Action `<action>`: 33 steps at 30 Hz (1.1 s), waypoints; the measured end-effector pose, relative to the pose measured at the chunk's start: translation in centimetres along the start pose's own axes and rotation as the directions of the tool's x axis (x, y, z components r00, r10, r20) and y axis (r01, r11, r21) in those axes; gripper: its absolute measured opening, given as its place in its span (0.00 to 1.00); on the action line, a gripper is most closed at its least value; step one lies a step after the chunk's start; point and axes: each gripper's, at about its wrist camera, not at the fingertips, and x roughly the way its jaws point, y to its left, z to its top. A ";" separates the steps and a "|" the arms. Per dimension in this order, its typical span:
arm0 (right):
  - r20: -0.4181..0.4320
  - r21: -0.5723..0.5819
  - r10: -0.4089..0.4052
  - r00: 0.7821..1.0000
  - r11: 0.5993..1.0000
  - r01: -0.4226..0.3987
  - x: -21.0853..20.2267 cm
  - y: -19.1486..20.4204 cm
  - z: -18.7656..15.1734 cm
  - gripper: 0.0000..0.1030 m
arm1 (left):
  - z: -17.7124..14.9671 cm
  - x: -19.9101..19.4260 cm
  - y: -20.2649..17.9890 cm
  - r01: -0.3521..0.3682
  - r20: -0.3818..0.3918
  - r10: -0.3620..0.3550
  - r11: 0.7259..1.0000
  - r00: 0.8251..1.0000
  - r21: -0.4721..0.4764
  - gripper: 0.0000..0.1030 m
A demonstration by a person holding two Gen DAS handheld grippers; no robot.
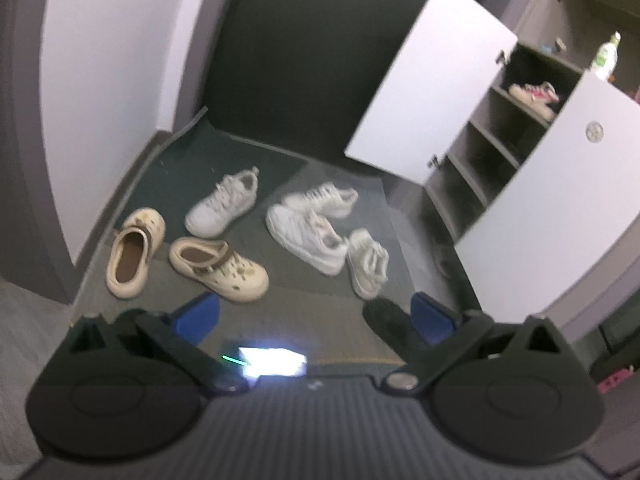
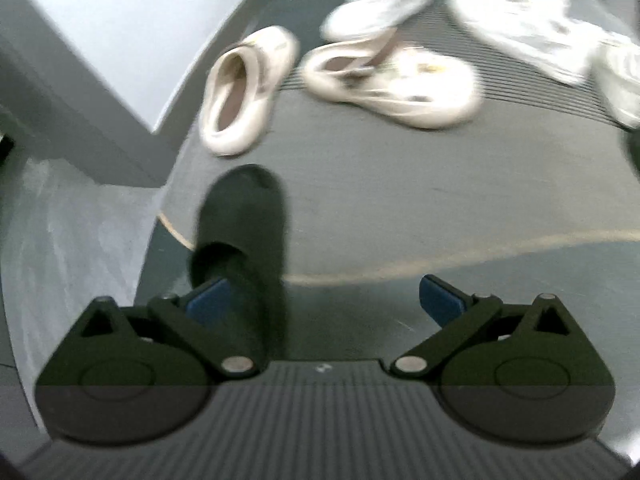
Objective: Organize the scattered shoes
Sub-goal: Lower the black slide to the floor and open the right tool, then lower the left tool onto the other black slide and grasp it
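Several pale shoes lie scattered on a dark floor mat. Two beige clogs lie at the left, with several white sneakers to their right. My left gripper is open and empty, above the mat's near edge. A black slipper lies by its right finger. My right gripper is open, low over the floor, with a black slipper beside its left finger. The clogs also show in the right wrist view.
An open shoe cabinet stands at the right with white doors swung out and a pink-and-white shoe on an upper shelf. A bottle stands on top. A dark door and white wall close the back.
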 end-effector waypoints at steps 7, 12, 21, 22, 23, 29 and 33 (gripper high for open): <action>0.195 0.123 -0.151 0.969 0.984 0.129 -17.4 -8.1 -1.4 1.00 | -0.3 -1.3 -0.6 -0.015 0.038 0.014 1.000 0.999 0.024 1.00; 0.307 0.260 -0.206 0.929 0.957 0.126 -24.6 -12.1 -2.0 1.00 | -2.1 -0.5 -2.2 -0.022 0.006 0.021 0.992 1.000 0.121 1.00; 0.569 0.414 -0.120 0.814 0.897 -0.157 -32.8 -16.5 -1.6 1.00 | -4.3 3.2 -3.8 -0.023 -0.144 0.056 0.974 0.988 0.223 1.00; 0.580 0.419 -0.114 0.807 0.891 -0.175 -33.2 -16.8 -1.6 1.00 | -4.2 3.8 -4.2 -0.017 -0.171 0.058 0.973 0.984 0.230 1.00; 0.586 0.425 -0.109 0.803 0.885 -0.190 -33.5 -17.1 -1.7 1.00 | -4.1 4.4 -4.5 -0.012 -0.186 0.056 0.972 0.981 0.233 1.00; 0.672 0.454 -0.071 0.737 0.826 -0.334 -36.6 -18.7 -2.9 1.00 | -3.0 9.5 -8.9 0.002 -0.185 0.061 0.946 0.981 0.324 1.00; 0.754 0.451 -0.082 0.652 0.786 -0.423 -39.8 -20.5 -4.7 1.00 | -3.6 13.9 -12.1 0.031 -0.199 0.048 0.925 0.979 0.378 1.00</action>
